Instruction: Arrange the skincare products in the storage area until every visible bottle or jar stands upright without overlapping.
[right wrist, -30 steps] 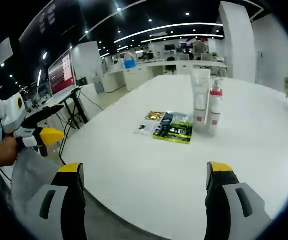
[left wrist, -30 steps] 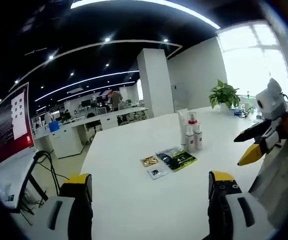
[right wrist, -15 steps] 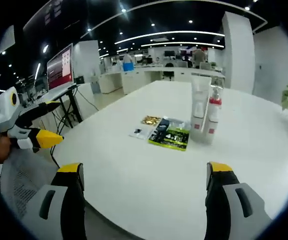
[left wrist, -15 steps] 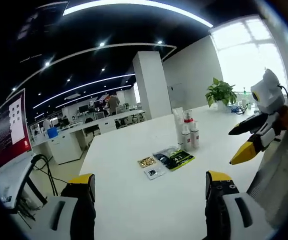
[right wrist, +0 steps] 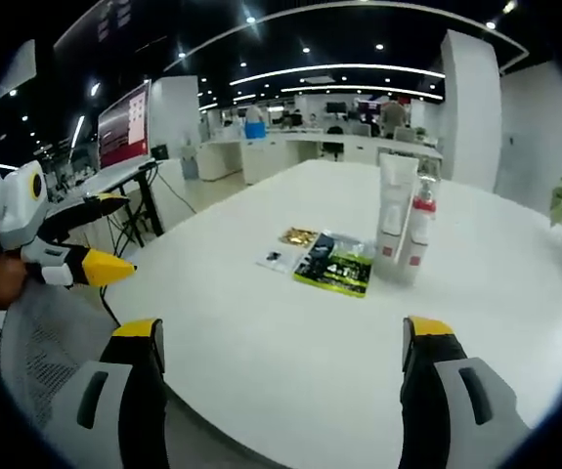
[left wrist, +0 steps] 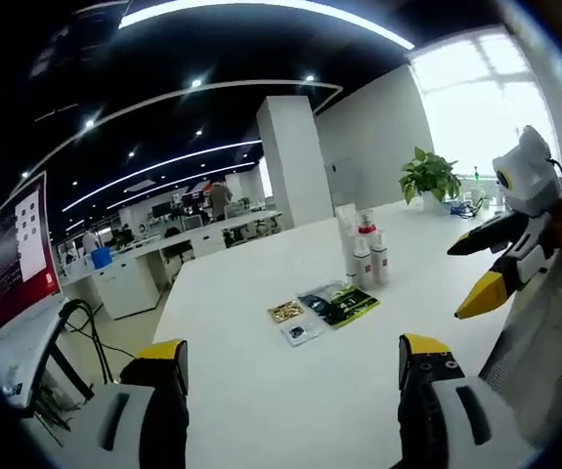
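A tight cluster of white skincare bottles (left wrist: 364, 256) stands upright mid-table: a tall tube (right wrist: 394, 217), a red-capped spray bottle (right wrist: 419, 233) and a smaller bottle. Beside them lie flat sachets: a green-black one (right wrist: 336, 264), a gold one (right wrist: 300, 235) and a small white one (right wrist: 275, 258). My left gripper (left wrist: 290, 405) is open and empty, well short of them; it shows as a yellow-tipped tool (right wrist: 70, 252) at the left of the right gripper view. My right gripper (right wrist: 281, 386) is open and empty too; it shows at the right (left wrist: 500, 264) of the left gripper view.
The long white table (right wrist: 290, 332) has bare surface between both grippers and the products. A potted plant (left wrist: 429, 179) stands at the far end by a window. A monitor (left wrist: 12, 254), desks and a grey mesh chair (right wrist: 46, 342) border the table.
Both cameras shifted slightly; the products appear a little nearer in the right gripper view. Nothing on the table has moved, and both grippers stay open.
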The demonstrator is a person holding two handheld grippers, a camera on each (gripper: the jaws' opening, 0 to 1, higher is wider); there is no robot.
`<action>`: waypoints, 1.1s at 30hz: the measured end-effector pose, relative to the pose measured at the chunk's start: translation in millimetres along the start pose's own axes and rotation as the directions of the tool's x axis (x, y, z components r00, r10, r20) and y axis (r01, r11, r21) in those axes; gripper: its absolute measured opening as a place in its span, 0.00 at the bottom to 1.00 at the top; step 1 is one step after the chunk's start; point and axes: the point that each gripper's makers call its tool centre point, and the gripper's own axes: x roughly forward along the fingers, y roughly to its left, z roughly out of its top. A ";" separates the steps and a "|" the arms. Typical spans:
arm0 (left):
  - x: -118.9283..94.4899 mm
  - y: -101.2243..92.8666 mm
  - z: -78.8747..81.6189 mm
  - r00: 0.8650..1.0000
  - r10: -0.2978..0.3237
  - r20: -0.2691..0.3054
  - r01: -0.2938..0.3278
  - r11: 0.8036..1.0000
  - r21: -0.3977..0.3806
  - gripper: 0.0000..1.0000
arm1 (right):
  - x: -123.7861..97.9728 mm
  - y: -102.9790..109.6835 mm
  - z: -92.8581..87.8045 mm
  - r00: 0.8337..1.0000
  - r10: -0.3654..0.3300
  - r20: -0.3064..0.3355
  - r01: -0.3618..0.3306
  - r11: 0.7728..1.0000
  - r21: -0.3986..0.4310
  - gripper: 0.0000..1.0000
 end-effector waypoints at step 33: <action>1.9 0.5 -4.0 1.000 0.012 -0.023 -0.011 0.999 0.053 0.91 | 1.6 8.1 -1.9 0.999 0.034 -0.007 -0.035 0.999 -0.032 0.97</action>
